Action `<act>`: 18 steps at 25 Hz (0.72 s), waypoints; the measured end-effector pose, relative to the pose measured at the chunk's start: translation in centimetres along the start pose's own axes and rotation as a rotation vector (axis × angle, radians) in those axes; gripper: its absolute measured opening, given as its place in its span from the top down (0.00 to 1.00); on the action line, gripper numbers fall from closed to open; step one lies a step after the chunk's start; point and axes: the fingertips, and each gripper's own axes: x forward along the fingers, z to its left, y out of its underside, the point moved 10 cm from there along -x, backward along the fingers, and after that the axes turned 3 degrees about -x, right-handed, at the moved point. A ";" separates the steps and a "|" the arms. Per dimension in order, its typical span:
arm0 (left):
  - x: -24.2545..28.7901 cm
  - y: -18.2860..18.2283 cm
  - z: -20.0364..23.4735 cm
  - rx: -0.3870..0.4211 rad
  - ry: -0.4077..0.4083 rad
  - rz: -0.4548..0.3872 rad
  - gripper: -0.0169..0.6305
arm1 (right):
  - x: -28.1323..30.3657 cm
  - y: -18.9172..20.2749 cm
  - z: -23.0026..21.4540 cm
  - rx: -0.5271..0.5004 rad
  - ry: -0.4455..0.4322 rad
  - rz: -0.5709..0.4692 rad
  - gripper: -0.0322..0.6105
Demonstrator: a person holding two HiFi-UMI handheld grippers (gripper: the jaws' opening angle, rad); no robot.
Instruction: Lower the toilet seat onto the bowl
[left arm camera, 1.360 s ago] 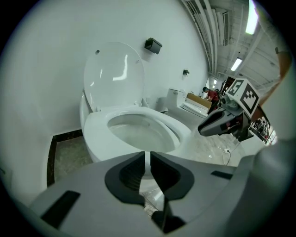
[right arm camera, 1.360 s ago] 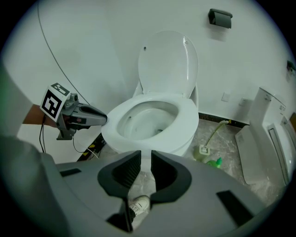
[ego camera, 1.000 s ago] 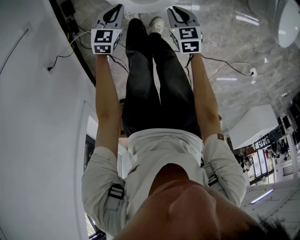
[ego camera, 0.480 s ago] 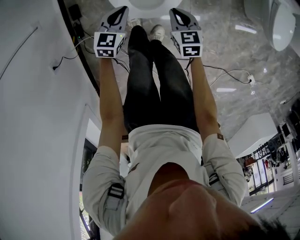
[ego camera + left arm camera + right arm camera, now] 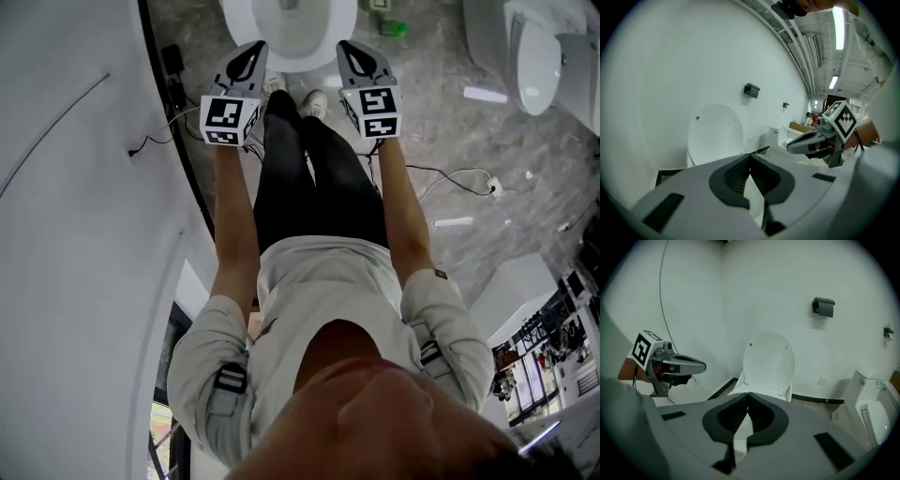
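Observation:
The white toilet [image 5: 291,28] stands on the grey marble floor just beyond the person's shoes. Its lid [image 5: 768,359] stands upright against the wall, and the white seat rim [image 5: 761,389] lies below it. The lid [image 5: 715,133] also shows in the left gripper view. My left gripper [image 5: 251,52] and right gripper [image 5: 352,49] hang side by side in the air in front of the bowl, touching nothing. The left gripper [image 5: 750,155] is shut and empty. The right gripper [image 5: 748,394] has just been closing and is shut with nothing between its pads.
A second toilet [image 5: 534,47] stands to the right, also seen low at the right [image 5: 872,413]. Cables [image 5: 450,173] trail over the floor. A dark box [image 5: 823,307] is mounted on the curved white wall [image 5: 75,187]. A green item [image 5: 392,28] lies beside the bowl.
Both grippers have lifted up and away from the toilet, side by side. The bowl, cut off at the picture's top edge before, now shows in the head view.

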 end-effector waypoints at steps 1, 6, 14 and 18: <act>-0.4 -1.3 -0.4 0.004 -0.004 -0.023 0.94 | -0.7 -1.1 -0.1 -0.004 0.000 -0.019 0.92; -3.3 -7.8 -3.0 0.035 -0.018 -0.113 0.94 | -5.4 -5.8 -0.1 -0.018 0.000 -0.108 0.92; -7.1 -17.0 -6.3 0.109 -0.058 -0.193 0.94 | -12.4 -13.9 -0.8 -0.066 -0.020 -0.258 0.92; -9.2 -20.6 -8.3 0.137 -0.068 -0.238 0.94 | -15.9 -17.3 -1.0 -0.083 -0.021 -0.326 0.92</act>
